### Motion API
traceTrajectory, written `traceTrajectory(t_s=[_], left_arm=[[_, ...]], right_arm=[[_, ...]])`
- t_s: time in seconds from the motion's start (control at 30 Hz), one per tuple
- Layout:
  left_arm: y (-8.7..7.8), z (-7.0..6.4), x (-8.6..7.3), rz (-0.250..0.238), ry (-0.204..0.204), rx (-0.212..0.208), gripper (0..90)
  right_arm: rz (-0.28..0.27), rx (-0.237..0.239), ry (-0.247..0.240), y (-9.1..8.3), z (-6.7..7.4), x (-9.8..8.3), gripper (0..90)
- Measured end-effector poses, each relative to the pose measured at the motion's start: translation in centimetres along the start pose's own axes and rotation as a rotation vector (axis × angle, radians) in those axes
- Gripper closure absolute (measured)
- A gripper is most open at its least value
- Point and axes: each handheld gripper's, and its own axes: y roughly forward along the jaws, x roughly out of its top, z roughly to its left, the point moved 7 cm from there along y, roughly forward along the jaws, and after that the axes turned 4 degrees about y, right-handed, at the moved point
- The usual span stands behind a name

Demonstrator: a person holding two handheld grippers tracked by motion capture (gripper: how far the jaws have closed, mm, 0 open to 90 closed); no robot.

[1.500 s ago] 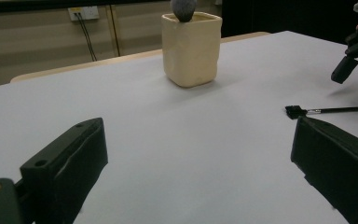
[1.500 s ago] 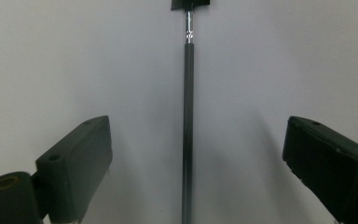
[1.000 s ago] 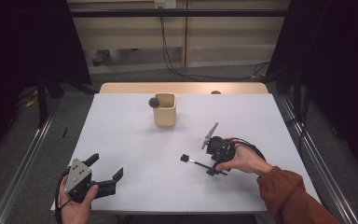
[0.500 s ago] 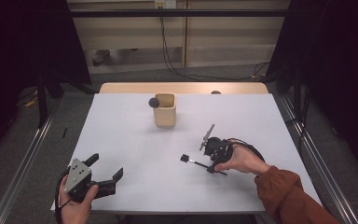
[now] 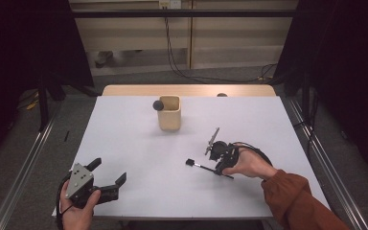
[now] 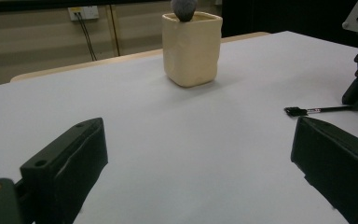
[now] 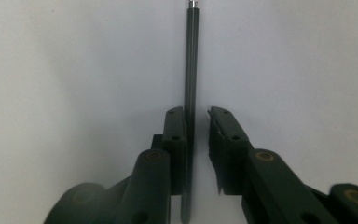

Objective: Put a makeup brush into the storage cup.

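Jaws of the right gripper (image 7: 196,116) have just been closing around the thin black brush (image 7: 189,93), a gap remaining.

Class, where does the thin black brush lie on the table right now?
In the high view the thin black brush lies flat right of centre, nearer than the beige cup, between the right gripper's jaws.

The left tool (image 6: 200,172) stands open over the white table (image 6: 144,116), facing a cream cup (image 6: 192,49).

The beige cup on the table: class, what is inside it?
From the beige cup a dark rounded brush head sticks up at the rim; the cup's wall hides everything lower inside.
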Motion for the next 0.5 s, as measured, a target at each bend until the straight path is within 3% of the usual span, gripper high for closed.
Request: traceTrajectory(t_s=[0.23, 0.5], left_arm=[[-0.03, -0.03, -0.01, 0.001, 0.0, 0.001, 3.4], [0.01, 0.03, -0.04, 0.005, 0.005, 0.001, 3.4]], right_arm=[[0.013, 0.009, -0.002, 0.06, 0.08, 0.06, 86.2], [0.004, 0.013, 0.015, 0.0, 0.08, -0.06, 86.3]])
